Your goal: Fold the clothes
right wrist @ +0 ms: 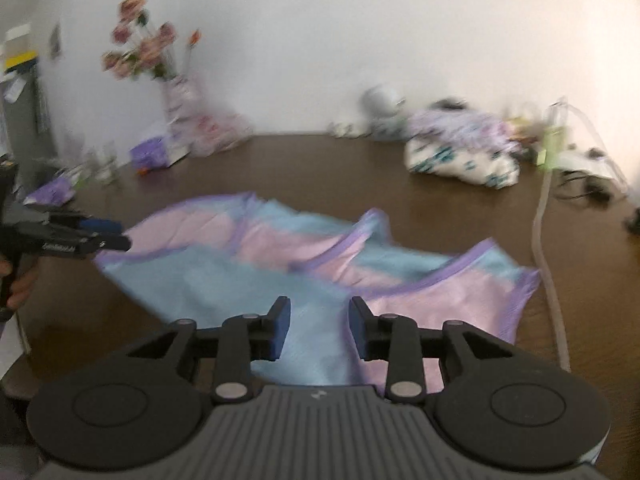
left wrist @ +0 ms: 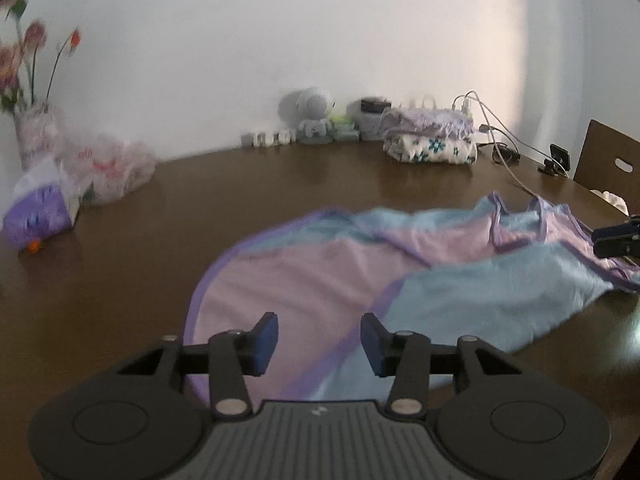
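A pink and light-blue sleeveless garment (left wrist: 400, 276) with purple trim lies spread on the dark wooden table (left wrist: 240, 192). My left gripper (left wrist: 319, 330) hovers over its hem end, open, with nothing between the pads. My right gripper (right wrist: 319, 320) is over the near edge of the same garment (right wrist: 312, 264), open, the cloth lying below its fingers and not pinched. In the right wrist view the left gripper (right wrist: 108, 236) shows at the left, held by a hand. The right gripper's tips (left wrist: 616, 238) show at the far right of the left wrist view, by the shoulder straps.
A stack of folded clothes (left wrist: 432, 138) sits at the back by the wall, beside small figurines (left wrist: 308, 114) and charger cables (left wrist: 504, 148). A vase of flowers (right wrist: 180, 92), plastic bags (left wrist: 104, 168) and a purple pack (left wrist: 38, 212) stand at the left. A chair back (left wrist: 608, 160) rises at the right.
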{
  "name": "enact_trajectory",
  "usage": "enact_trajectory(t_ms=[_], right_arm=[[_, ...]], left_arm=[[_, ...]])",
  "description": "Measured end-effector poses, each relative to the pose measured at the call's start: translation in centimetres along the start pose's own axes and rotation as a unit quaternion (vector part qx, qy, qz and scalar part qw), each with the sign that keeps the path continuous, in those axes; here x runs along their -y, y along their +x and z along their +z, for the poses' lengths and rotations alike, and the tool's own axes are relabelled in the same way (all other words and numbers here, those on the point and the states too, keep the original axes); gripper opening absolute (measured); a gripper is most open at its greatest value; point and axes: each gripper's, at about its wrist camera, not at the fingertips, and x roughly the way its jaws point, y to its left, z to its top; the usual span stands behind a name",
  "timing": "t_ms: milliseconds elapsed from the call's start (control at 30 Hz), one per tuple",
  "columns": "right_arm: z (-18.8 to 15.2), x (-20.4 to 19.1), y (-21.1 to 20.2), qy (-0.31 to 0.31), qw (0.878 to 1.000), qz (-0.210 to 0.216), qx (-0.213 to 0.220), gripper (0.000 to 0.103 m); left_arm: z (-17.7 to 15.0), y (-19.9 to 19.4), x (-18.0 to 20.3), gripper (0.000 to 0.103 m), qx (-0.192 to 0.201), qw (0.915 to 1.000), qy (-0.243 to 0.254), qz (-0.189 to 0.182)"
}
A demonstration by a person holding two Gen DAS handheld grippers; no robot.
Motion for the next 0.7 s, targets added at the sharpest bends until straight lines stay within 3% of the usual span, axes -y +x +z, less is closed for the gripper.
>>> enact_trajectory(t_ms=[100,200,300,367,433,533,700], right_arm=[[-0.9,-0.1,1.5,0.006,1.0,-0.008,-0.023,0.032],[-1.6,-0.1,2.1,0.005,0.999,-0.015,-0.043,0.02],[-1.8,-0.4,1.8,-0.01,0.998,-0.029,-0.052,0.019],[-1.8,-0.2,1.6,-0.006,0.998,-0.033,-0.055,0.018],[-1.8,-0.1,1.4,-0.001,0.998,-0.036,-0.056,0.018],[-1.6,-0.1,1.0,0.013,0.998,-0.031,-0.057,0.02],[-0.5,-0.5,-0.2,0.024,0.999,-0.009,-0.022,0.02]], left_arm=[[-0.9,0.3,0.1,0.044,-0.01,0.9998,0.003,-0.014],[-1.2,0.3,-0.1,0.044,-0.006,0.9999,-0.005,-0.013],[-1.1,0.3,-0.5,0.043,-0.011,0.9999,-0.005,0.008],[-1.1,0.1,-1.4,0.035,-0.011,0.9993,-0.028,0.021],[-1.3,-0.8,-2.5,0.034,0.005,0.9984,-0.056,0.001],[-1.7,-1.8,-3.2,0.041,0.018,0.9958,-0.069,-0.058],[-2.0,-1.6,-2.4,0.042,0.003,0.9956,-0.026,-0.09]])
